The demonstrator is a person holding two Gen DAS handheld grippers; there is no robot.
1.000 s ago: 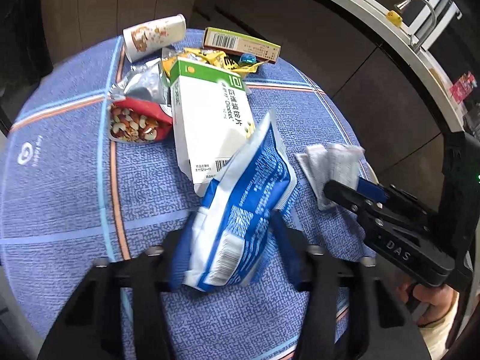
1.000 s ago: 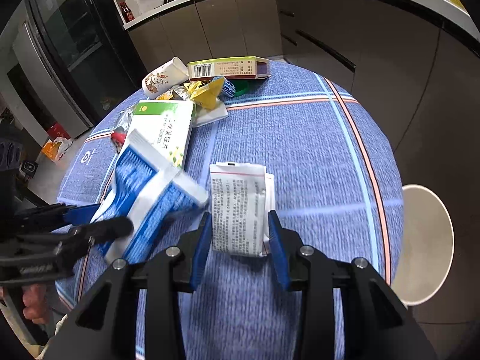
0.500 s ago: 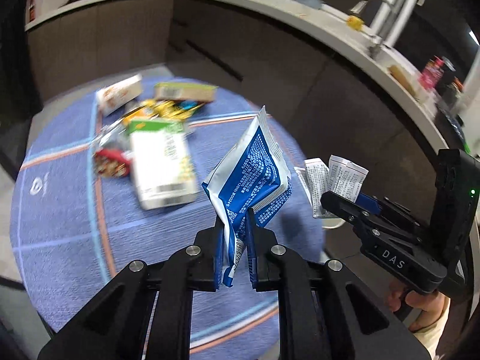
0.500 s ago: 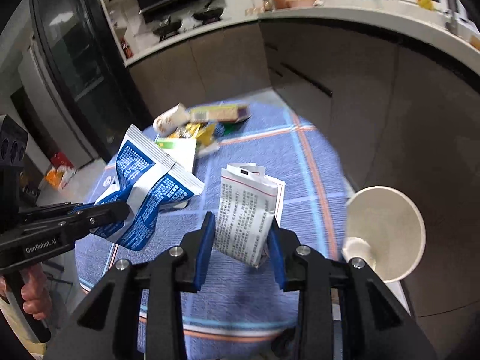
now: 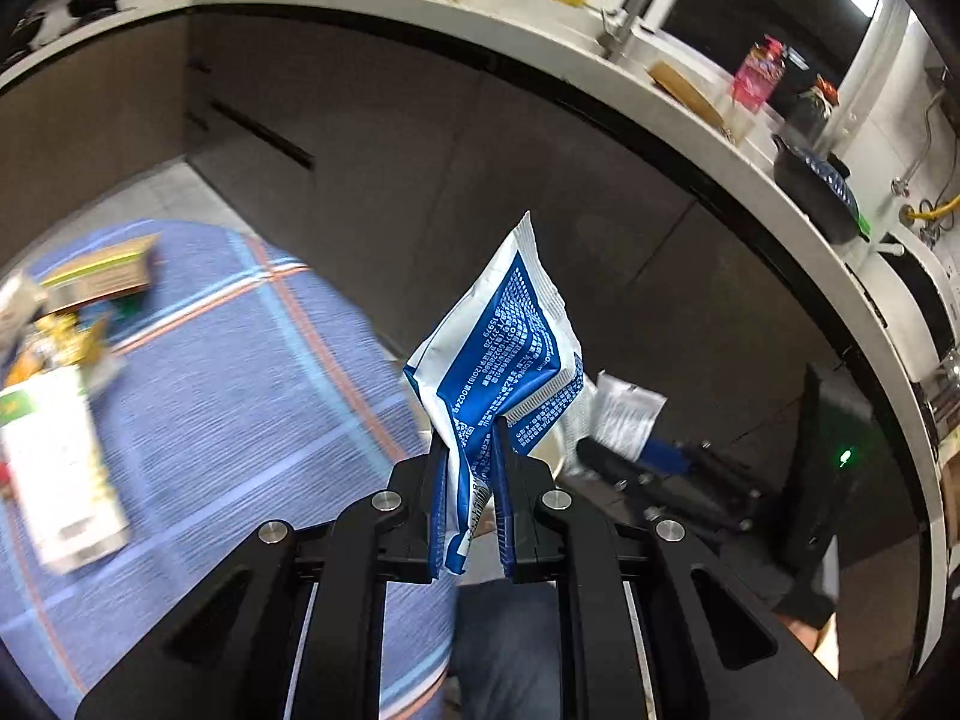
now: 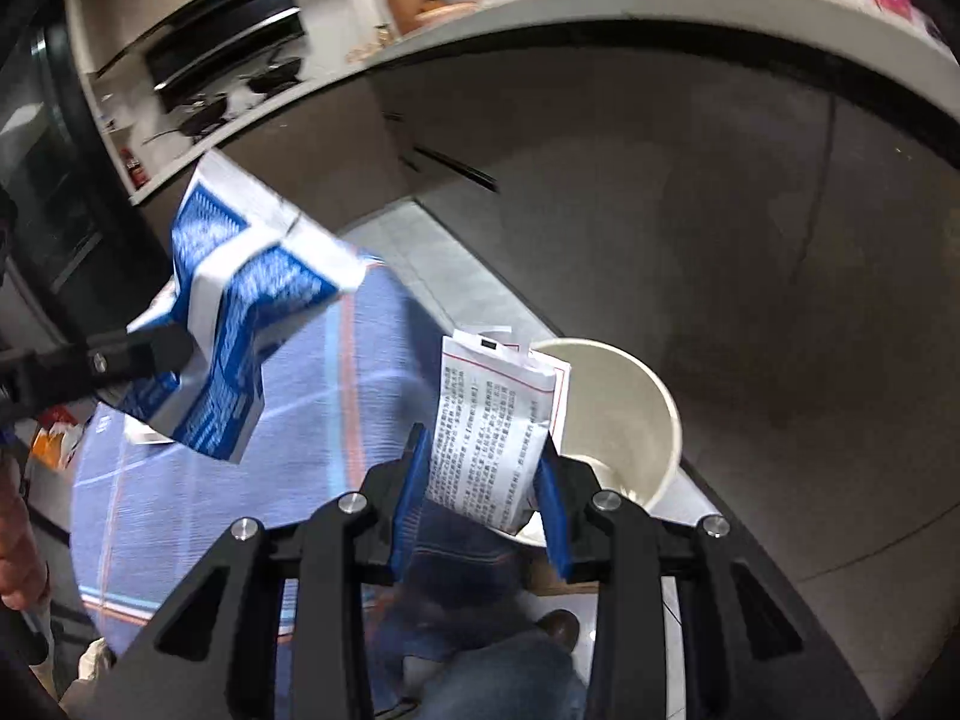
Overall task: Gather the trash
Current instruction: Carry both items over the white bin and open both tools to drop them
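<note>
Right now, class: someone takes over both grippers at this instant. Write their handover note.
Left gripper: shut on the blue pouch, lifted clear of the table.
Right gripper: shut on the white sachet, held beside the white bin, not yet over its mouth.
Done: both pieces picked up.
Left: drop both in the bin, then clear the green box, the flat carton and the yellow wrappers on the table.

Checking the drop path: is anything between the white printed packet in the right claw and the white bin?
Nothing. In the right wrist view the white printed packet, pinched in the right claw, overlaps the white bin rim, with no object between them.
</note>
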